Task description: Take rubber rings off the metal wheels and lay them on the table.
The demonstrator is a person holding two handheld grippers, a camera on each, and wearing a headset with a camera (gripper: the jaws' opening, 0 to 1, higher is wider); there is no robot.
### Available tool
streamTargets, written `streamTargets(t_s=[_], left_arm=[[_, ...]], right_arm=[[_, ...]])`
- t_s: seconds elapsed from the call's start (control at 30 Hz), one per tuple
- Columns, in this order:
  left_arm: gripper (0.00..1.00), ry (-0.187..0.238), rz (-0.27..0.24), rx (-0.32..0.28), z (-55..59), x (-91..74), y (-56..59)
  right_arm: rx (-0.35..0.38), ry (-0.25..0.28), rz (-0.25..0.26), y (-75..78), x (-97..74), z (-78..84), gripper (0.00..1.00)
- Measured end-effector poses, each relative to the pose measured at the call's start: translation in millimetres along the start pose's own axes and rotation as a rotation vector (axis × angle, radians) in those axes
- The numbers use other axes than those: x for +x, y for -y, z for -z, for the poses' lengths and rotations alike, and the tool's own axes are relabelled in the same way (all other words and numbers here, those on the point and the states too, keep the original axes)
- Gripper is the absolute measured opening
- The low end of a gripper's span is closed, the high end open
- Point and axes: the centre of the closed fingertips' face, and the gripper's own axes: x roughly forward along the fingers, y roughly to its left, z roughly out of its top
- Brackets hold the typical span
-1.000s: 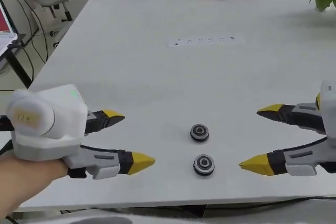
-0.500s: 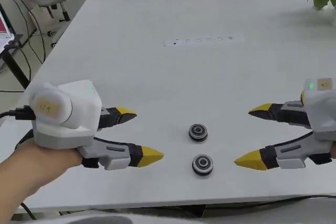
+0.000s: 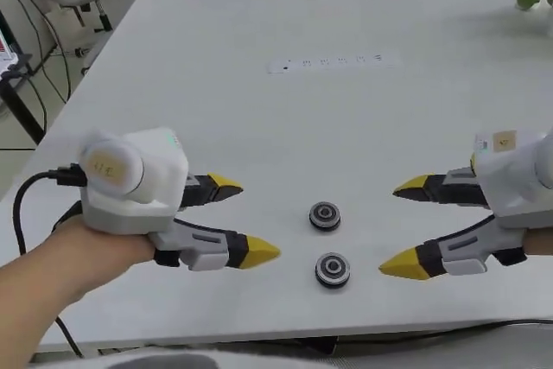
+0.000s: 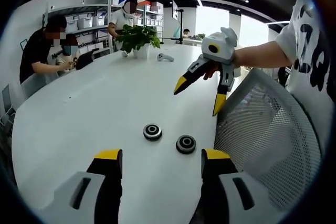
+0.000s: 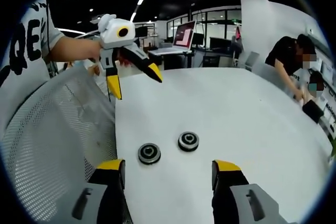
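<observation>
Your left hand point(image 3: 82, 252) grips the left gripper point(image 3: 249, 219) from behind and below. It lies roughly level over the table point(image 3: 259, 110), left of the near wheel point(image 3: 333, 270), with its yellow tips aimed toward that wheel. Its jaws are spread wide and hold nothing. The right gripper point(image 3: 397, 225) mirrors it on the right of the near wheel, tips pointing back toward it. Its jaws are also wide apart and hold nothing. Both grippers stand apart from the near wheel, which lies flat between them.

The far wheel point(image 3: 325, 215) lies flat just beyond the near wheel, apart from it. On each of the 2 wheels a dark rubber ring point(image 3: 317, 271) sits around the metal hub. A power strip point(image 3: 333, 63) lies well beyond the near wheel.

The left gripper view looks across the near wheel point(image 4: 186, 144) to the right gripper point(image 4: 198, 99), raised above the tabletop on your bare forearm. It adds a mesh chair back point(image 4: 268, 140) on the near wheel's right, and a potted plant point(image 4: 137, 36) and seated people point(image 4: 44, 51) far behind it.

The right gripper view looks past the near wheel point(image 5: 149, 153) to the left gripper point(image 5: 135, 84), also raised. It adds an open laptop point(image 5: 184, 36) far beyond the near wheel.
</observation>
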Motion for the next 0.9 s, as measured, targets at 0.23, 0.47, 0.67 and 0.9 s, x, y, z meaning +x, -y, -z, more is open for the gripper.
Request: streamTargets(t_s=[0.23, 0.47, 0.67, 0.9], left_arm=[[0.55, -0.022, 0.031, 0.009, 3.6, 11.4, 2.5], [0.53, -0.04, 0.066, 0.016, 6.8, 22.9, 8.6], [0.52, -0.064, 0.091, 0.018, 13.6, 31.9, 14.4], [0.47, -0.087, 0.129, 0.028, 17.6, 41.1, 23.1]], right_arm=[[-0.014, -0.029, -0.032, -2.7, 9.9, 5.2, 0.61], [-0.028, -0.053, -0.065, -6.3, 20.4, 11.1, 0.58], [-0.037, -0.081, -0.095, -11.6, 29.7, 17.9, 0.55], [-0.051, -0.103, -0.131, -15.7, 36.7, 24.0, 0.51]])
